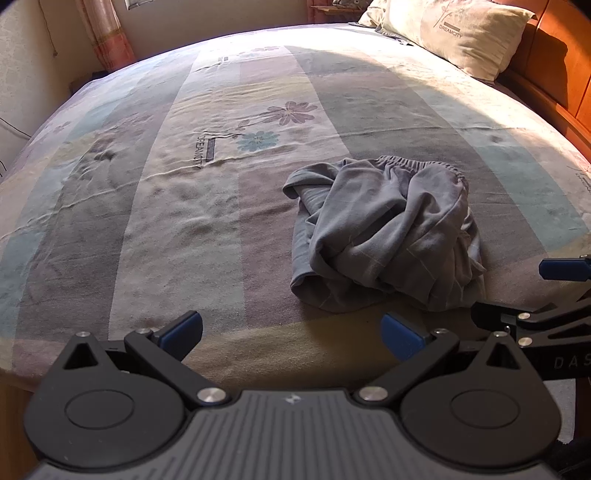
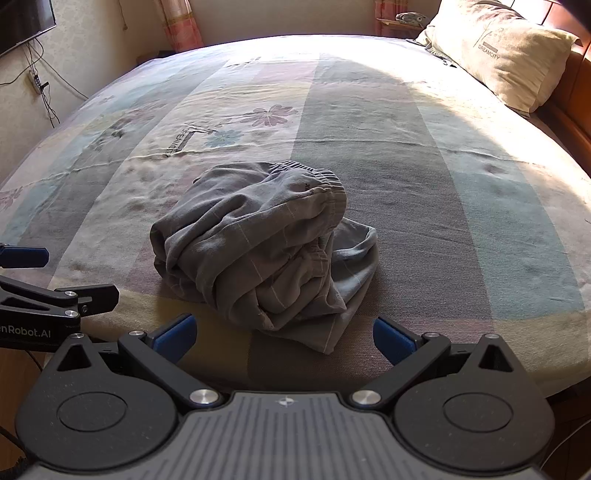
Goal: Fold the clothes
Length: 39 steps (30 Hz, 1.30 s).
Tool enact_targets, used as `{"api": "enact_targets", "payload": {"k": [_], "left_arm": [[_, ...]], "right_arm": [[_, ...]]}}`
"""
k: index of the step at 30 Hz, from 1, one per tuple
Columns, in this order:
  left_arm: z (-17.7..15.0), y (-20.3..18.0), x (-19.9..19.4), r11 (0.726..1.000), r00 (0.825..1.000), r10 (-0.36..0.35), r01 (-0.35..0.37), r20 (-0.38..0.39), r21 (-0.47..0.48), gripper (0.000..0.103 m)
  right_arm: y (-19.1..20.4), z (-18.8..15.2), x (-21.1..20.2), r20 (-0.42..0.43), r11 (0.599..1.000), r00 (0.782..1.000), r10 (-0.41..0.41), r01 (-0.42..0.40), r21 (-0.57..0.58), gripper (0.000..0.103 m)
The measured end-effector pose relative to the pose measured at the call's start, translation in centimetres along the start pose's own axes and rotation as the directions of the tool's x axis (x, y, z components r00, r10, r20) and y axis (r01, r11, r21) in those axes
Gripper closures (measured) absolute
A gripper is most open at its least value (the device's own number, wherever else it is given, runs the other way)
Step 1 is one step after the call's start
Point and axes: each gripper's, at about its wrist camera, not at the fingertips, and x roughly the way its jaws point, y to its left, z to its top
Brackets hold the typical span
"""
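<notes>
A crumpled pair of grey shorts point(image 1: 384, 229) with an elastic waistband lies in a heap on the bed point(image 1: 166, 221), near its front edge. The same grey shorts point(image 2: 258, 243) fill the middle of the right wrist view, waistband at the far side. My left gripper point(image 1: 291, 336) hovers over the front edge, left of and nearer than the heap, jaws wide open and empty. Just short of the heap's near hem, my right gripper point(image 2: 284, 338) also stands wide open with nothing between its blue pads. Each gripper shows at the other view's edge.
The bed wears a striped, flowered sheet point(image 2: 406, 184), sunlit at the far side. A pillow point(image 1: 454, 33) lies at the far right against a wooden headboard point(image 1: 554, 74). Curtains point(image 2: 181, 22) hang behind; a screen and cables point(image 2: 40, 85) are on the left wall.
</notes>
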Motion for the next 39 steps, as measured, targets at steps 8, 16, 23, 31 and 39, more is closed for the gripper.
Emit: {"api": "enact_targets", "payload": {"k": [8, 16, 23, 31, 39], "left_arm": [[0.2, 0.02, -0.05, 1.0, 1.0, 0.013, -0.013, -0.001, -0.006, 0.001], [-0.02, 0.08, 0.36, 1.0, 1.0, 0.011, -0.011, -0.008, -0.011, 0.001], [0.02, 0.08, 0.29, 1.0, 1.0, 0.011, -0.011, -0.01, -0.01, 0.001], [-0.11, 0.04, 0.25, 1.0, 1.0, 0.012, -0.013, -0.013, -0.01, 0.001], [-0.16, 0.07, 0.27, 1.0, 1.0, 0.015, -0.015, -0.019, -0.008, 0.001]], "right_arm": [[0.07, -0.01, 0.1, -0.001, 1.0, 1.0, -0.004, 0.004, -0.003, 0.0], [0.04, -0.03, 0.06, -0.005, 1.0, 1.0, -0.003, 0.003, -0.004, 0.0], [0.08, -0.03, 0.11, -0.009, 1.0, 1.0, -0.002, 0.002, -0.004, 0.0], [0.07, -0.08, 0.15, -0.013, 1.0, 1.0, -0.002, 0.002, -0.004, 0.0], [0.2, -0.14, 0.06, -0.015, 1.0, 1.0, -0.003, 0.003, -0.008, 0.0]]}}
